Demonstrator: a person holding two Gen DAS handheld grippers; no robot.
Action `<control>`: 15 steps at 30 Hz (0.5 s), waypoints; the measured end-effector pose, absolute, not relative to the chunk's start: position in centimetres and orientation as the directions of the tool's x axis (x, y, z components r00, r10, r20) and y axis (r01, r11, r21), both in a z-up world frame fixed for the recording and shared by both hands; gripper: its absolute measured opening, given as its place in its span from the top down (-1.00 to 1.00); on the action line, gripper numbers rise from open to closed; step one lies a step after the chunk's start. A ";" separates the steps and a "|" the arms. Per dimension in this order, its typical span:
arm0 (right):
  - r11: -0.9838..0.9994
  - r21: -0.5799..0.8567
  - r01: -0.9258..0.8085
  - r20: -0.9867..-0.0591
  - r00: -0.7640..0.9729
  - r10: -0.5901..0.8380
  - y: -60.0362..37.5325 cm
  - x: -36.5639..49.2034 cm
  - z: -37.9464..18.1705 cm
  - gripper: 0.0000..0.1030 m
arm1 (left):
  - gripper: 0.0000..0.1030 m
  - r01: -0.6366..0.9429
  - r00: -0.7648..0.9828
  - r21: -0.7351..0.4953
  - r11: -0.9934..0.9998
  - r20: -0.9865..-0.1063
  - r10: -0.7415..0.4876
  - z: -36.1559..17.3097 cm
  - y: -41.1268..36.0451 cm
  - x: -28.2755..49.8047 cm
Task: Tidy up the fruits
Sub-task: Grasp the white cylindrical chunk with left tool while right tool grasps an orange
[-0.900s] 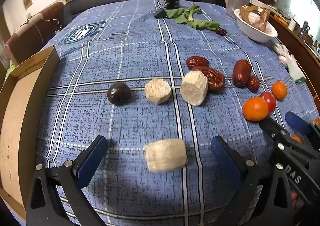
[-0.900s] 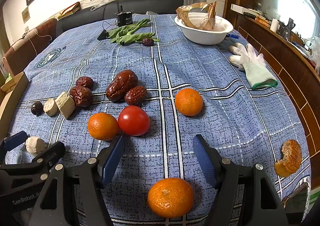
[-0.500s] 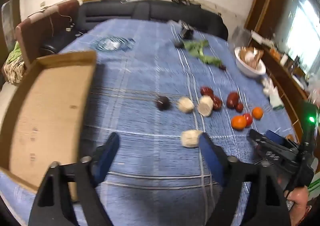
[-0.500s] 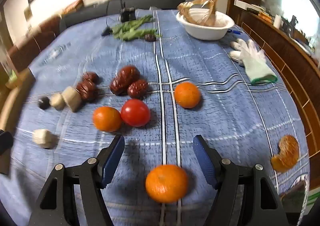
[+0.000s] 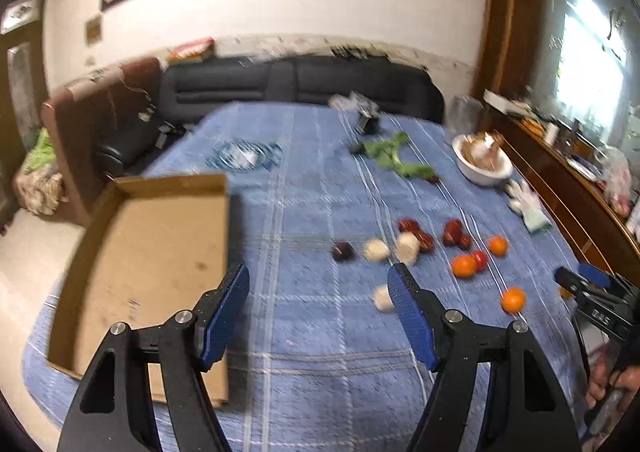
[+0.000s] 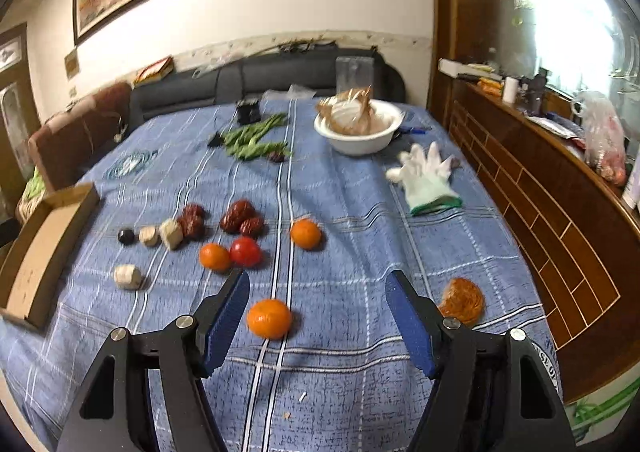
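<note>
Left wrist view: the left gripper [image 5: 318, 306] has pulled up and back from the pale fruit chunk [image 5: 383, 298], jaws apart and empty; nothing is sorted yet. The cardboard box [image 5: 160, 236] shows its whole bare floor.

Right wrist view: the right gripper [image 6: 316, 308] has risen too, jaws wide, empty above the nearest orange [image 6: 269, 318]. Only here is a dried orange slice [image 6: 461, 301] visible.

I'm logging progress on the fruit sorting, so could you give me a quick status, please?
Left gripper open, empty. Right gripper open, empty, above nearest orange. Cardboard box holds nothing. Nothing in the way.
</note>
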State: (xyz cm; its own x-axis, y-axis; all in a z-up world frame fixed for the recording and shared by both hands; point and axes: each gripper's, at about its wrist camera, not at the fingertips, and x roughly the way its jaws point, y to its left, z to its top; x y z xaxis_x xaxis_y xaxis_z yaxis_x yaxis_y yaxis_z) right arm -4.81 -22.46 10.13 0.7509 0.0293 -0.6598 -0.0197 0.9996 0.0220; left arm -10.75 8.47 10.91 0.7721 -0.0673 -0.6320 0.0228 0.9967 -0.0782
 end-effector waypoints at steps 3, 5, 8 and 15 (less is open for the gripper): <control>0.998 0.044 -0.046 -0.669 0.741 0.064 -22.0 -4.5 9.5 -0.43 | 0.04 0.058 0.735 -0.087 0.995 -0.670 -0.102 9.2 7.7 -10.1; 0.997 0.051 -0.055 -0.668 0.740 0.075 -21.6 -4.2 9.3 -0.22 | 0.21 0.073 0.707 -0.110 0.991 -0.695 -0.129 8.0 7.6 -9.6; 0.997 0.058 -0.054 -0.690 0.720 0.079 -21.4 -3.4 8.7 0.29 | 0.23 0.072 0.678 -0.123 0.990 -0.722 -0.139 6.7 7.5 -8.9; 0.992 0.105 -0.077 -0.709 0.693 0.129 -22.3 -3.3 7.5 0.26 | 0.20 0.090 0.633 -0.135 0.987 -0.757 -0.161 5.3 6.2 -7.5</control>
State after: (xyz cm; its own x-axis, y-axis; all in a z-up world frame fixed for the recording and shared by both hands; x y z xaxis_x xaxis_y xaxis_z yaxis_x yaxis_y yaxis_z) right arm -3.31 -22.25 7.48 0.6933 0.1286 -0.7091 -0.0766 0.9915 0.1049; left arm -7.53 6.18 5.35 0.6335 -0.1609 -0.7568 0.0899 0.9868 -0.1346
